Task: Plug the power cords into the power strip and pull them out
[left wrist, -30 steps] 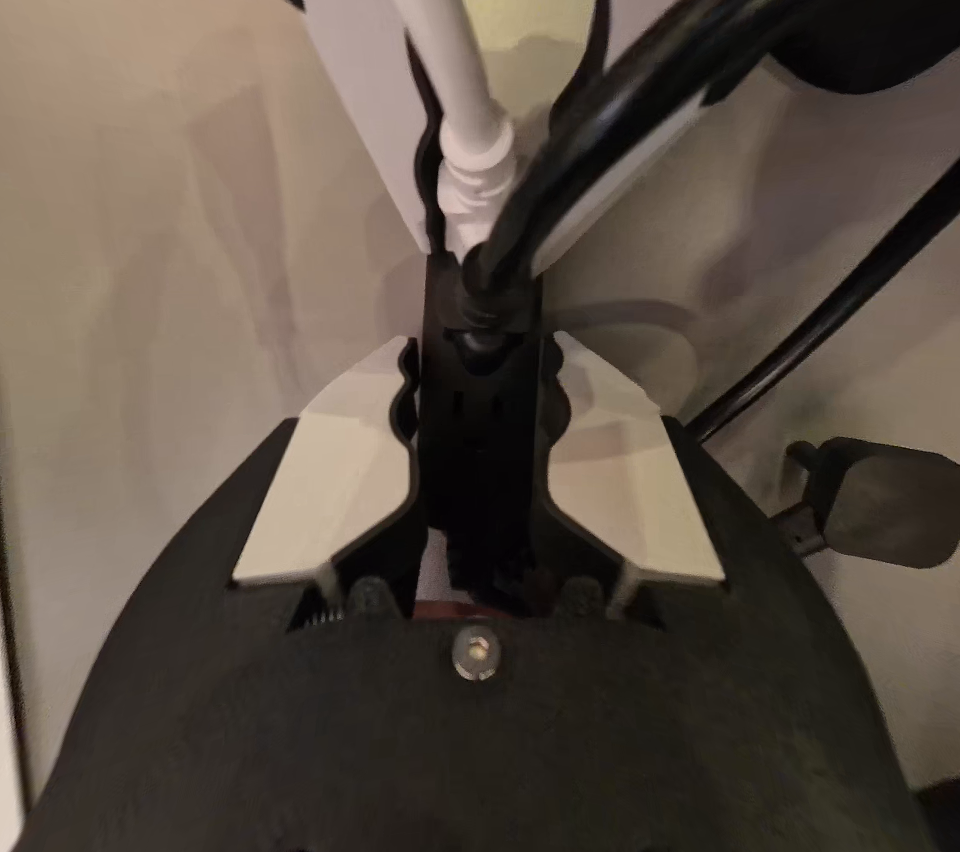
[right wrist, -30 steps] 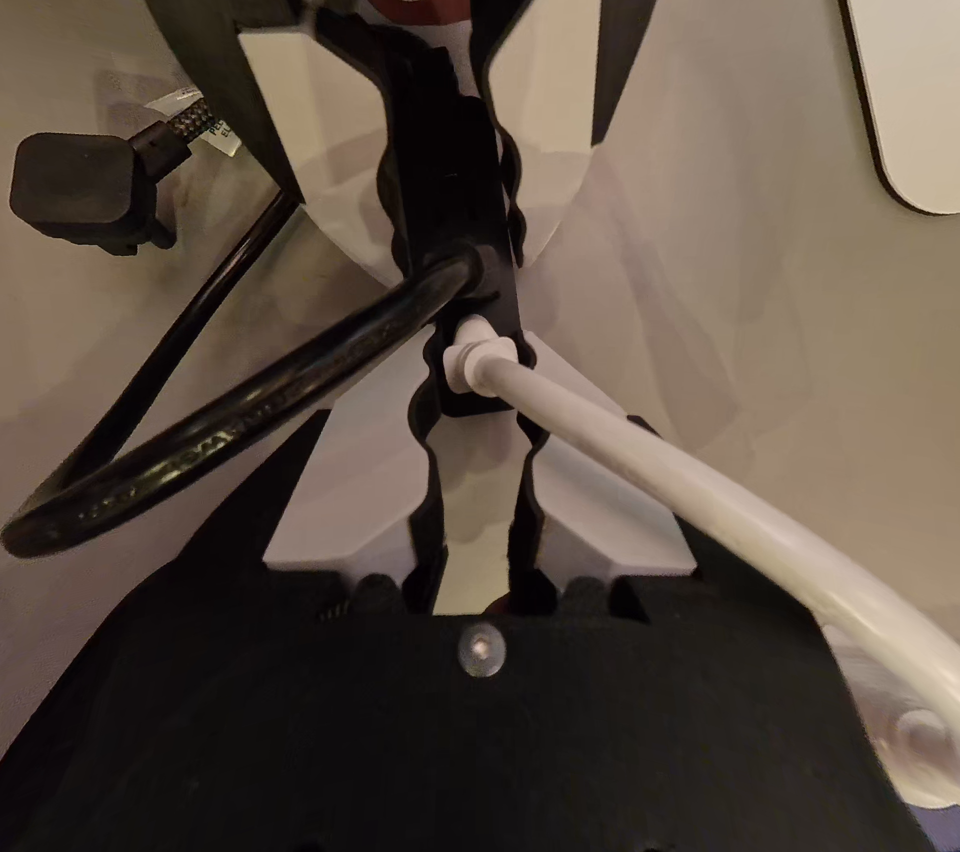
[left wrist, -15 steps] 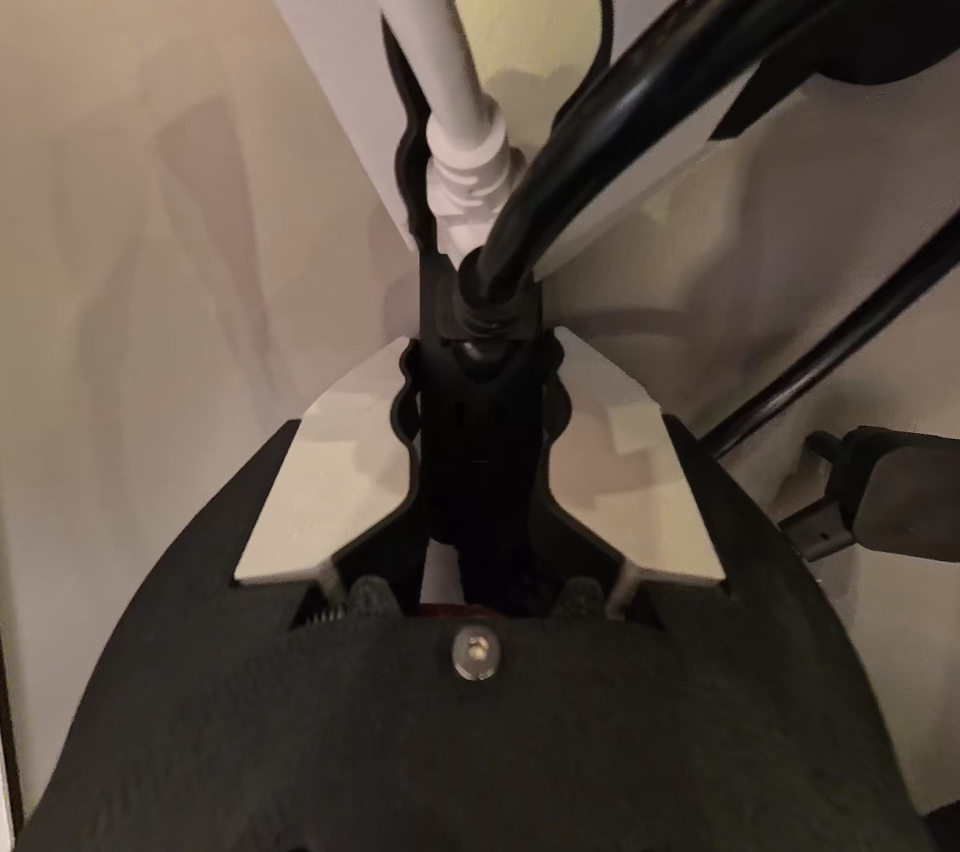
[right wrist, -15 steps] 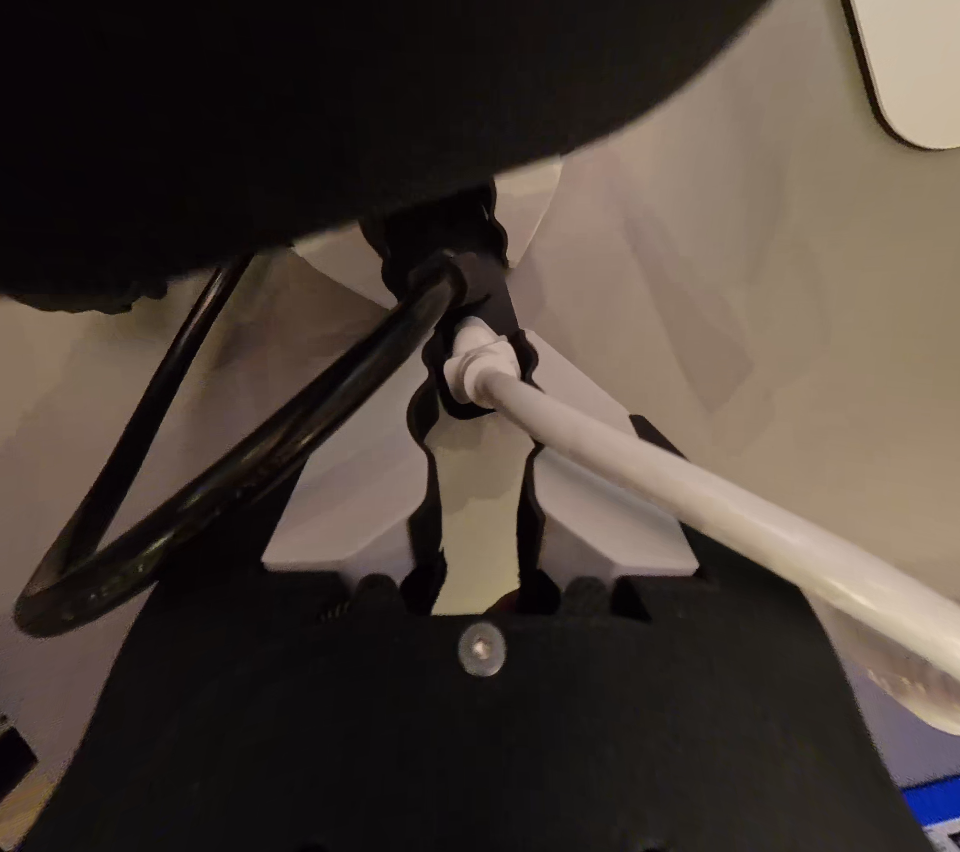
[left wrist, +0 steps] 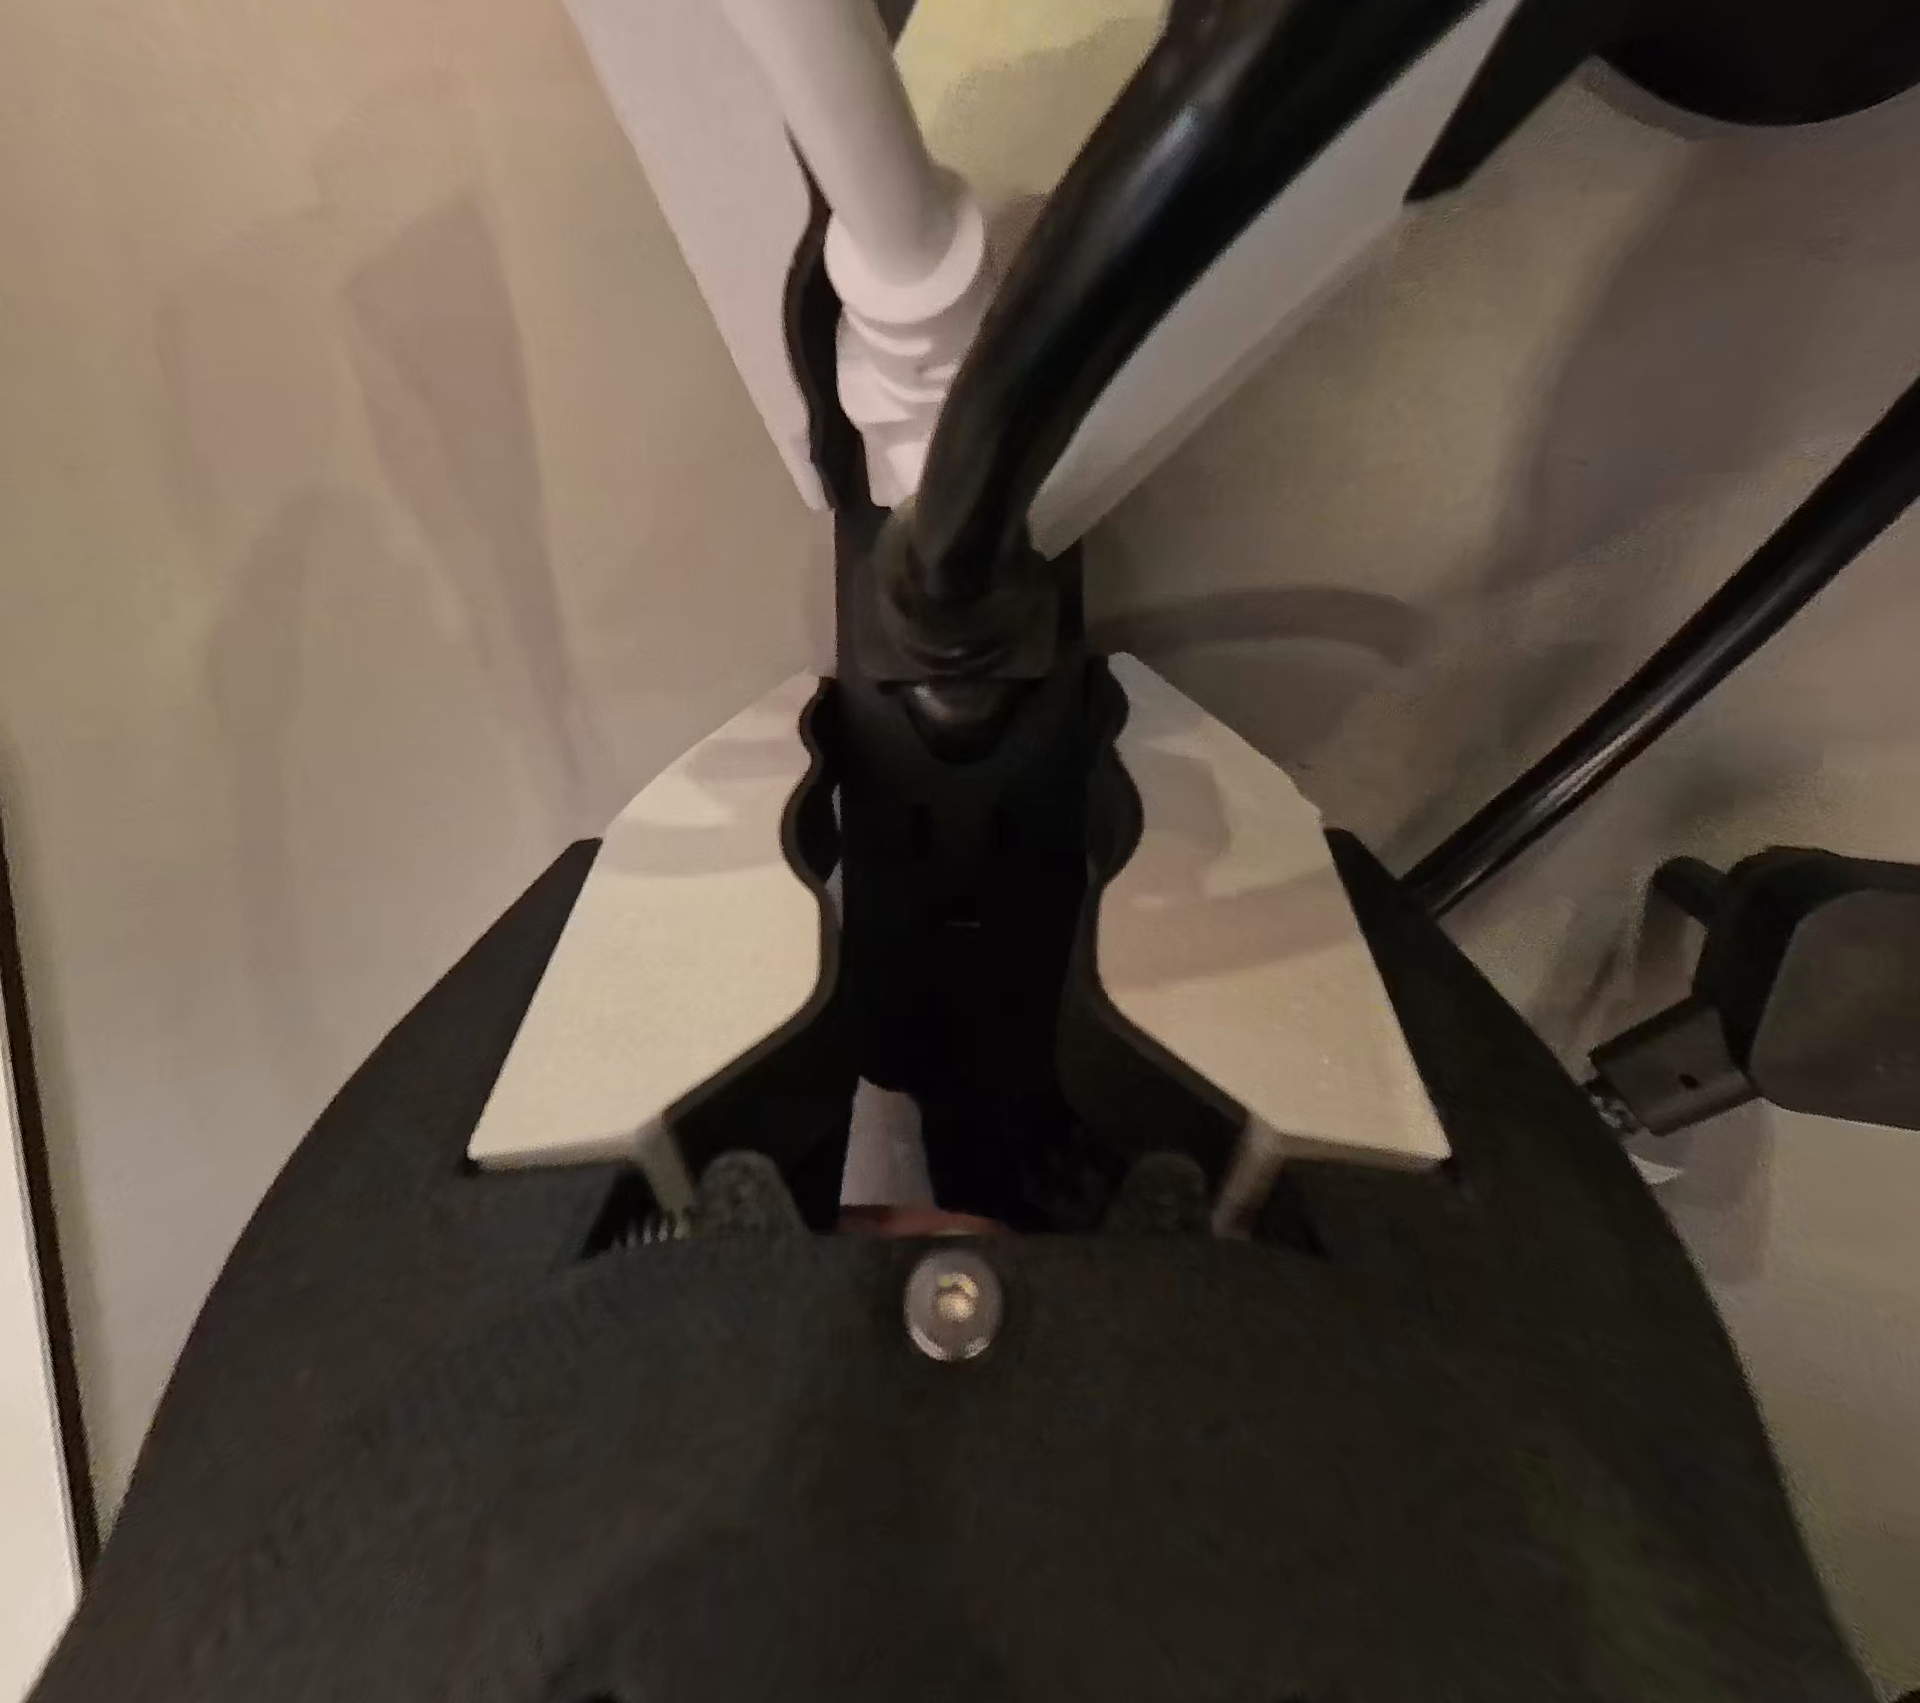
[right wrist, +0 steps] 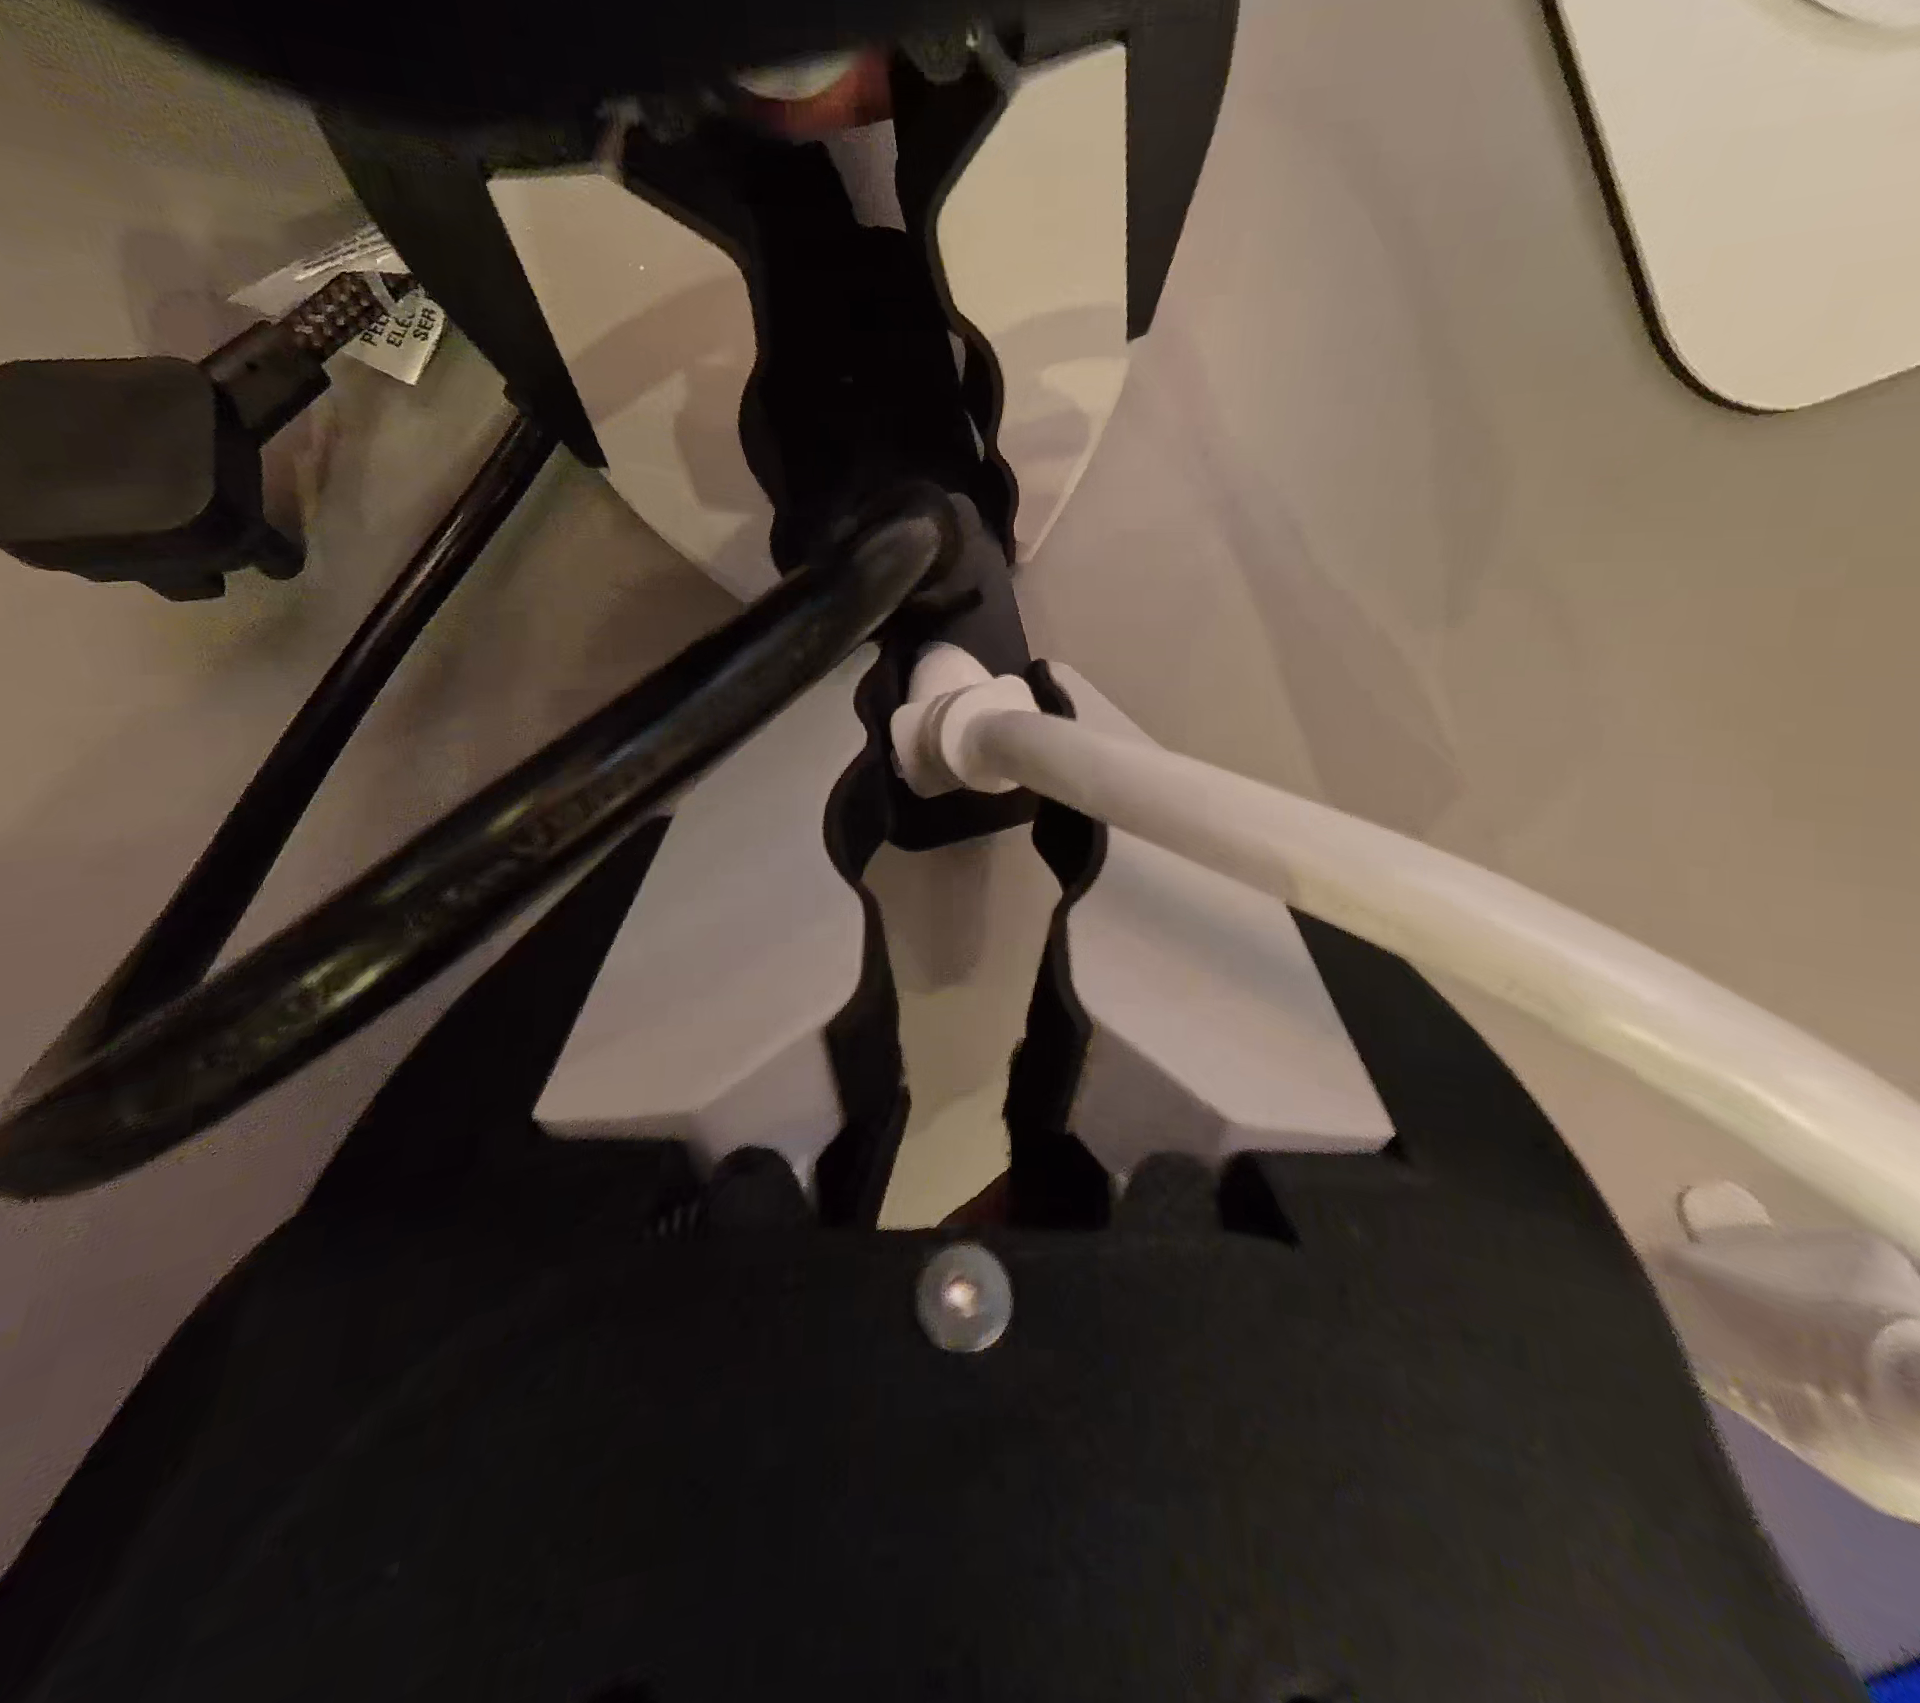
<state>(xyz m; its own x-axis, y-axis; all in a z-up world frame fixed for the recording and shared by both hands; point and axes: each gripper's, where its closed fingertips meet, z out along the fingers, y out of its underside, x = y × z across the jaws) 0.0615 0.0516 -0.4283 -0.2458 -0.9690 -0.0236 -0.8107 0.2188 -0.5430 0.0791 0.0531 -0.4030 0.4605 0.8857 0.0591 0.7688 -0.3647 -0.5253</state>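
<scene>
My left gripper (left wrist: 961, 718) is shut on a narrow black power strip (left wrist: 956, 905), whose socket slots show between the fingers. A thick black cord (left wrist: 1195, 199) is plugged into the strip just past my fingertips. Beyond it, a white plug (left wrist: 899, 344) with a white cord sits in the strip. My right gripper (right wrist: 961, 718) comes from the opposite side and is shut on the white plug (right wrist: 951, 708) at the strip's end. In the right wrist view the left gripper (right wrist: 883, 510) holds the strip (right wrist: 852, 365) from above, and the black cord (right wrist: 468, 874) loops off to the left.
A loose black plug on a braided cable (left wrist: 1787, 999) lies on the pale table, also in the right wrist view (right wrist: 104, 458). A white board with a clear dome (right wrist: 1766, 95) lies at the upper right. Another white plug (right wrist: 1818, 1321) lies at the lower right. My two grippers' fingertips are within a few centimetres of each other.
Both grips are unchanged. The left gripper's body swung across the top of the right wrist view half a second ago and has partly drawn back. The strip has barely shifted.
</scene>
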